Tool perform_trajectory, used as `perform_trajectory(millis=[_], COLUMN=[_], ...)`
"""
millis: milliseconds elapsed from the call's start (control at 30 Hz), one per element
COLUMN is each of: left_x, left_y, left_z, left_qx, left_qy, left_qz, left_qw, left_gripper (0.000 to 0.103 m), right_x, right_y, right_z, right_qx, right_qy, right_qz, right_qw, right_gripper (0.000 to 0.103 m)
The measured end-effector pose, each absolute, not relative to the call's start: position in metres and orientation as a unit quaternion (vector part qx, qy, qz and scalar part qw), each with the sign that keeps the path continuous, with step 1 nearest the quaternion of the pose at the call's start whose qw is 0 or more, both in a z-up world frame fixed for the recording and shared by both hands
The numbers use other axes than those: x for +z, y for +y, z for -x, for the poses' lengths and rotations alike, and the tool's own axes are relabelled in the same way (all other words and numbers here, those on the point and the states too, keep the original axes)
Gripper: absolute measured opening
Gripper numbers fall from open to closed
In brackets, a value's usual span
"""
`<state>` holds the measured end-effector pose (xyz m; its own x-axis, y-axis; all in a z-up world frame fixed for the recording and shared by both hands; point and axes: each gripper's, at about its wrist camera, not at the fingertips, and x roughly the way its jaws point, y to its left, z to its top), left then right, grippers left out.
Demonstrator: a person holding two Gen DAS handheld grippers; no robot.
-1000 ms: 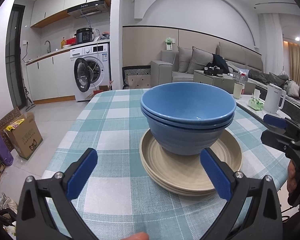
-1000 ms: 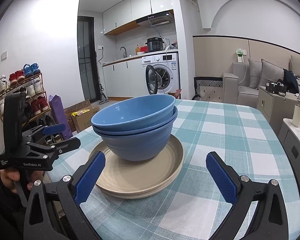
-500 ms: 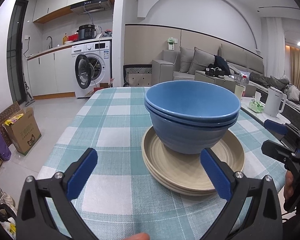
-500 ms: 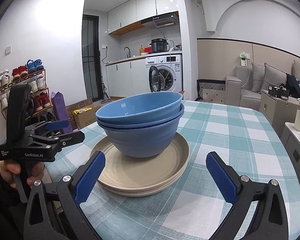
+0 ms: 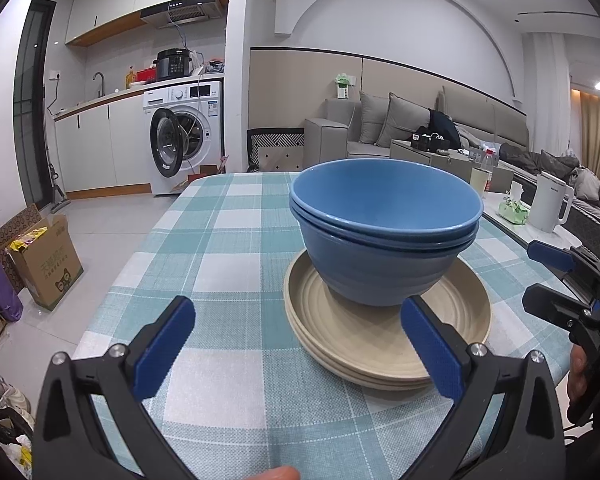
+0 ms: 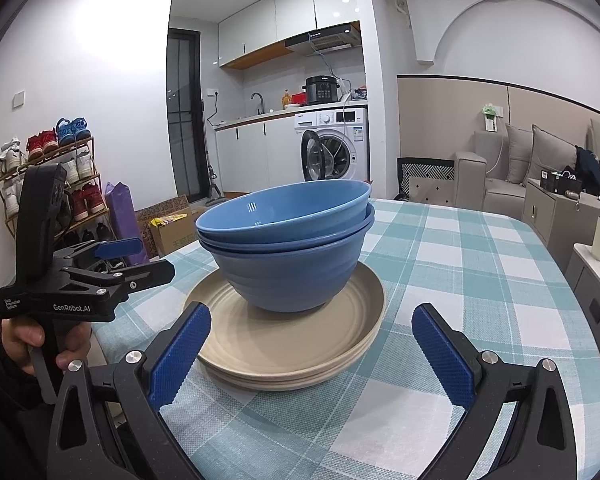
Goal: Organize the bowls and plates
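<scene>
Two nested blue bowls [image 5: 384,236] [image 6: 288,244] stand on a stack of beige plates [image 5: 384,340] [image 6: 284,344] on the checked tablecloth. My left gripper [image 5: 296,344] is open, near the table's front edge, with the plates just beyond its right finger. The right gripper [image 6: 312,354] is open too, hovering before the plate stack from the other side. Each gripper shows in the other's view: the right gripper [image 5: 548,276] at the far right, the left gripper [image 6: 128,260] at the left, held by a hand. Nothing is between either pair of fingers.
The table [image 5: 220,240] carries a teal and white checked cloth. A cardboard box [image 5: 40,264] sits on the floor at left. A side counter at right holds a white kettle [image 5: 550,208] and a cup. A shoe rack [image 6: 44,176] stands by the wall.
Both cameras have sunk slightly and tilted up, so bowls and plates sit lower in view. Both grippers stay open and empty; the bowls and plates have not moved.
</scene>
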<state>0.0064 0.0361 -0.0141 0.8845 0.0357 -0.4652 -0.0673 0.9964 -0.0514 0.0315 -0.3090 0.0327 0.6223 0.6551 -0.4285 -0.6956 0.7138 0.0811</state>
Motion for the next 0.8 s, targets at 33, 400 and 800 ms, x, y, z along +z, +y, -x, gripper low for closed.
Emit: perform_trajectory(millis=[33,400,800], left_x=[-0.0141,-0.0146,-0.0145], left_y=[0.036,0.0358,0.036], left_z=[-0.0064,-0.0067,-0.0065], left_qx=[0.027,0.027,0.027], left_qy=[0.239,0.239,0.239], left_qz=[0.033,0.034,0.034], left_qw=[0.97,0.97,0.97], left_gripper=[0.103,0.103,0.103], right_x=[0.0332,0.0304,0.0295], right_y=[-0.3097,-0.306,-0.3034], right_z=[-0.0312,-0.0272,-0.0263], right_qx=[0.374,0.38,0.382], right_qy=[0.218,0.219,0.22], right_qz=[0.047,0.05,0.053], right_qw=[0.9,0.897,0.896], right_gripper=[0.102,0.102,0.102])
